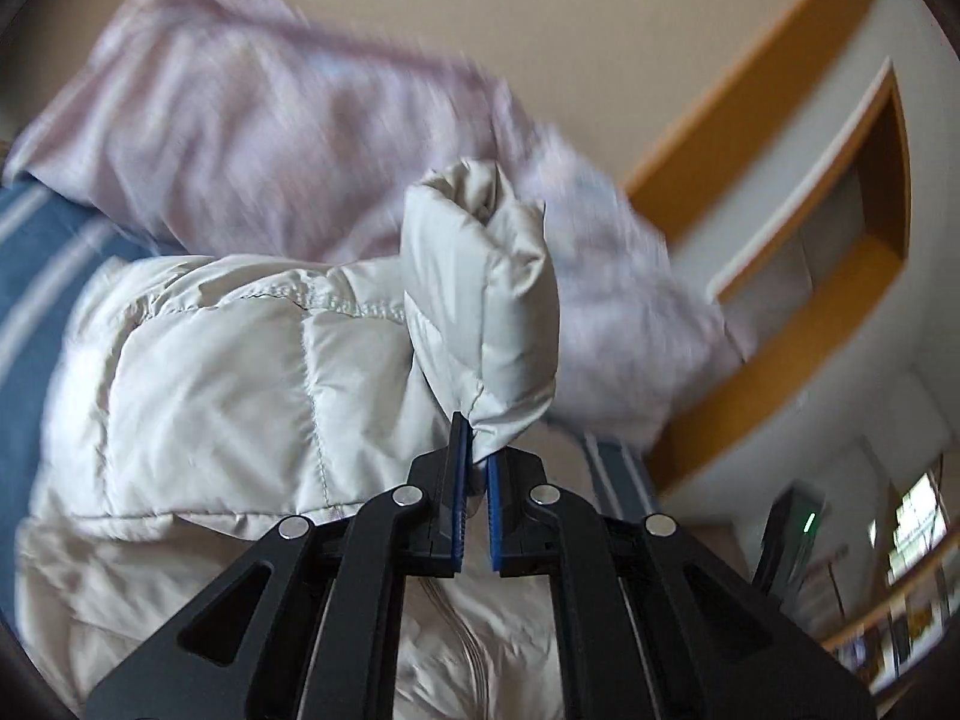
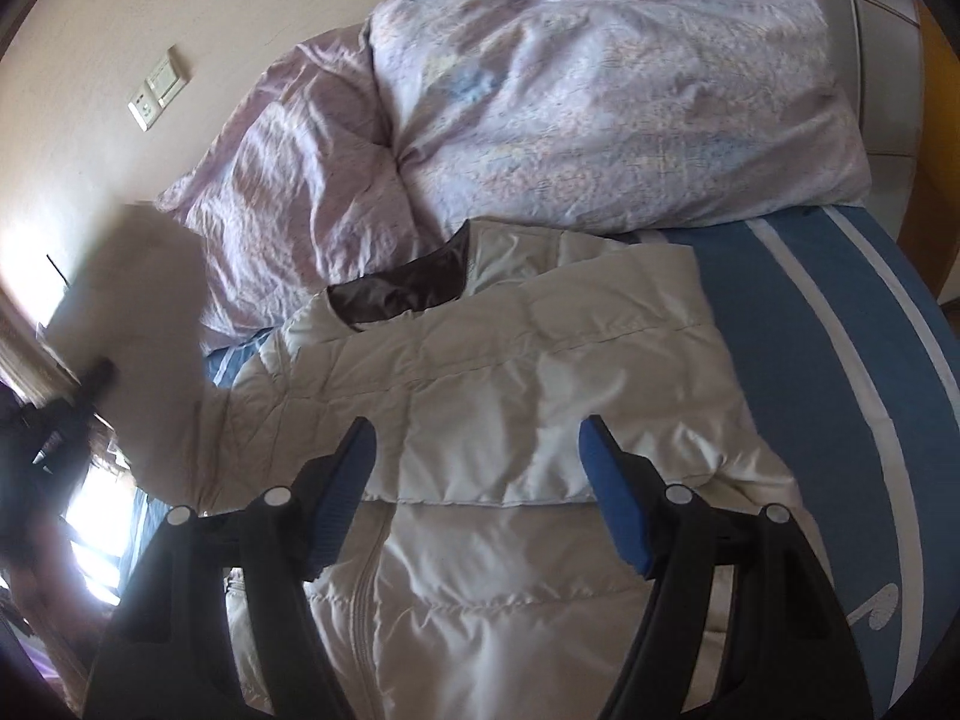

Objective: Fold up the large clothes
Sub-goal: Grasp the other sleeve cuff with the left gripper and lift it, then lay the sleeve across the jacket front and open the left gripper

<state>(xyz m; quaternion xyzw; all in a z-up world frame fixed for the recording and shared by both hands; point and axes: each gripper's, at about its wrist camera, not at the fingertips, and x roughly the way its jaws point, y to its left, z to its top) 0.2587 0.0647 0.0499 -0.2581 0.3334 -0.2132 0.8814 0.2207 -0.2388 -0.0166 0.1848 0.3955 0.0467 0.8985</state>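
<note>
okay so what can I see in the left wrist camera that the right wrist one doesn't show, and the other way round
Only the left wrist view shows the left gripper shut on a lifted fold of the puffer jacket, plus a wooden-framed wall recess. Only the right wrist view shows the right gripper open above the jacket, its dark collar lining and a wall switch. Both show the jacket, the lilac duvet and the blue striped sheet.
</note>
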